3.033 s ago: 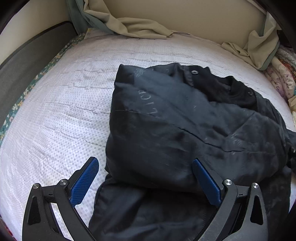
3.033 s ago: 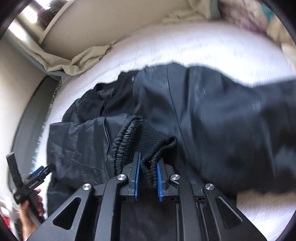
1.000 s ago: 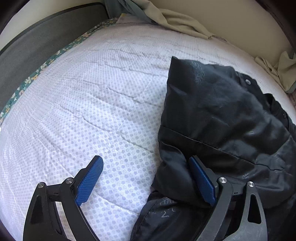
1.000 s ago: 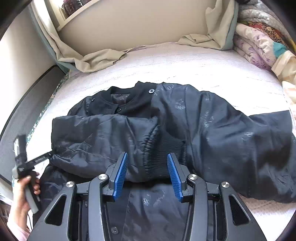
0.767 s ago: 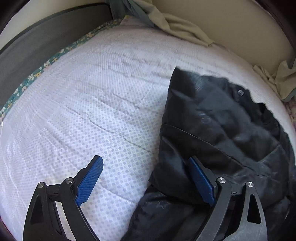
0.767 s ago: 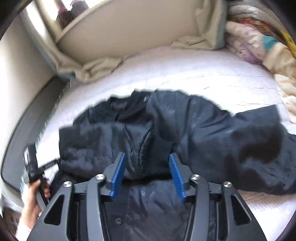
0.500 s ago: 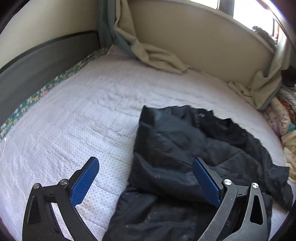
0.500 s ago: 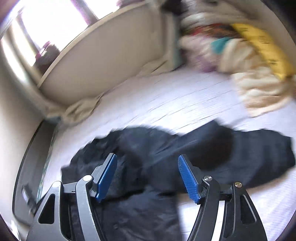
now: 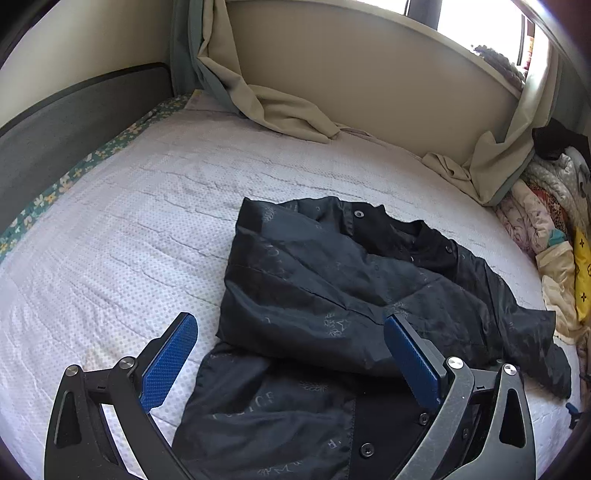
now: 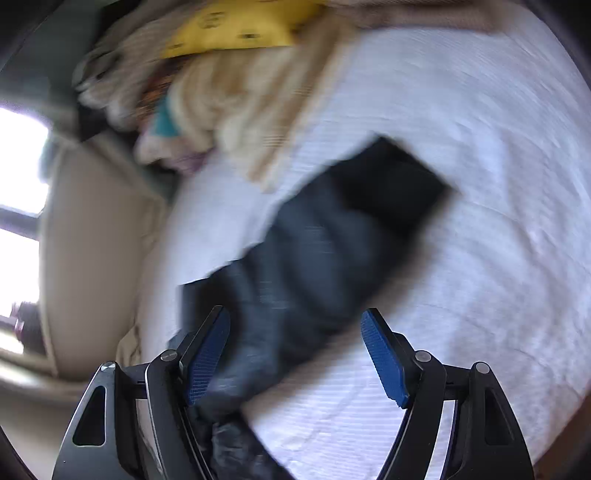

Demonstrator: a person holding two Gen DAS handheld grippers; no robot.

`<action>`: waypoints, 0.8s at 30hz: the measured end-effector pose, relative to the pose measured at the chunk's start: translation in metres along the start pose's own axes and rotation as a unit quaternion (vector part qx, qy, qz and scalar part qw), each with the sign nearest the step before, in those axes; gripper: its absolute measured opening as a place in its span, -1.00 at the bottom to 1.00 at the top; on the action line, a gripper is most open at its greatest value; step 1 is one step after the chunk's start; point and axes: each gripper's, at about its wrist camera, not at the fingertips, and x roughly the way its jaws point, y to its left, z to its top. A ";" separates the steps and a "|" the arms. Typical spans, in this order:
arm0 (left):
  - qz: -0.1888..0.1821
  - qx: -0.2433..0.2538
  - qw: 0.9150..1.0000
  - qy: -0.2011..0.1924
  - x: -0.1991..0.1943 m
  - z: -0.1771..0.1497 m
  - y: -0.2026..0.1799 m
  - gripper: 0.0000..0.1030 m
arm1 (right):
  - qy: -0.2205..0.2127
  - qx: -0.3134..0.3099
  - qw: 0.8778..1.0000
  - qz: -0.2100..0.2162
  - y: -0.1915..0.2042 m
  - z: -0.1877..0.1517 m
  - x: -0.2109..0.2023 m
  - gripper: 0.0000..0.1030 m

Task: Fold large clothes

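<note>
A black snap-button jacket [image 9: 332, 295] lies on the white dotted bedspread [image 9: 122, 236], its left sleeve folded across the chest. My left gripper [image 9: 291, 360] hovers above the jacket's lower left part, jaws wide open, with nothing pressed between the blue pads. In the blurred right wrist view the jacket's other sleeve [image 10: 332, 251] stretches out over the bedspread [image 10: 480, 184], dark cuff at its far end. My right gripper [image 10: 295, 350] stands open over that sleeve, with the cloth below it and free of both pads.
A beige curtain [image 9: 280, 107] drapes onto the bed by the far wall. A heap of patterned bedding [image 9: 554, 236] with a yellow piece [image 10: 236, 26] lies at the bed's right side. A grey padded bed frame [image 9: 66, 122] runs along the left.
My right gripper let go of the folded sleeve's cuff, opened, rolled and swung right to the outstretched sleeve. My left gripper lifted and drew back, so more of the bed shows.
</note>
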 end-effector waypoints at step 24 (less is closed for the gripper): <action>-0.008 -0.005 1.000 0.011 0.009 -0.003 -0.001 0.99 | -0.065 -0.004 0.998 -0.011 -0.012 0.014 0.059 0.11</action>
